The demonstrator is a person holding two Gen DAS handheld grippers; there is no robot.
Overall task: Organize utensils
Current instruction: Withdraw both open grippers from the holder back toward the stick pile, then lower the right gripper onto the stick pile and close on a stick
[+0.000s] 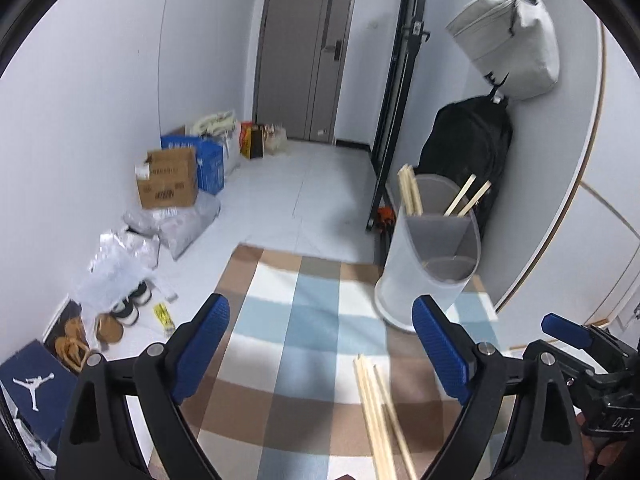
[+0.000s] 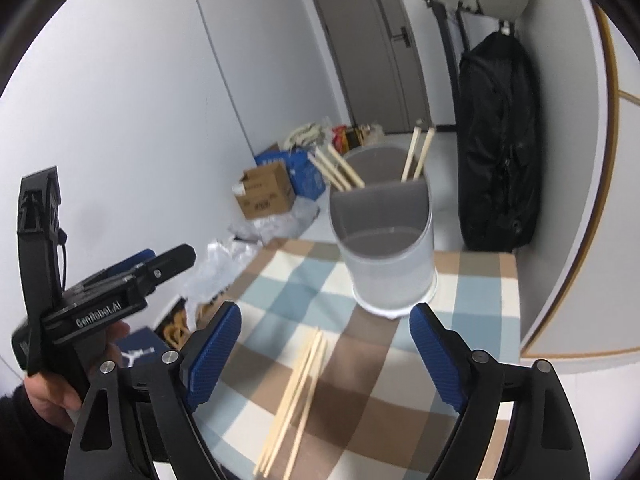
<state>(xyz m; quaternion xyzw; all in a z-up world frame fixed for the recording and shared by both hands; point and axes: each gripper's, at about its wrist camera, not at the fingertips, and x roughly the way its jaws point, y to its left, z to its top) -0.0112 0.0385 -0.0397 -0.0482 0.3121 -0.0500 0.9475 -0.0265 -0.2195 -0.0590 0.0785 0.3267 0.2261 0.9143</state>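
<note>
A translucent round utensil holder [image 1: 428,268] [image 2: 386,248] with a grey divider stands on the checked cloth, with wooden chopsticks [image 1: 410,194] [image 2: 338,172] leaning in its far compartments; the near one looks bare. A loose bundle of wooden chopsticks [image 1: 378,416] [image 2: 296,392] lies on the cloth in front of it. My left gripper [image 1: 322,340] hangs open above the cloth, left of the holder, the bundle near its right finger. My right gripper [image 2: 326,348] is open above the bundle. Nothing sits between either pair of pads.
The checked cloth [image 1: 288,344] [image 2: 384,380] covers a small table by the white wall. Beyond its far edge are a black bag [image 2: 498,144], cardboard boxes [image 1: 168,184], plastic bags, shoes and a shoebox [image 1: 30,386] on the floor. A hand holds the left gripper [image 2: 120,284].
</note>
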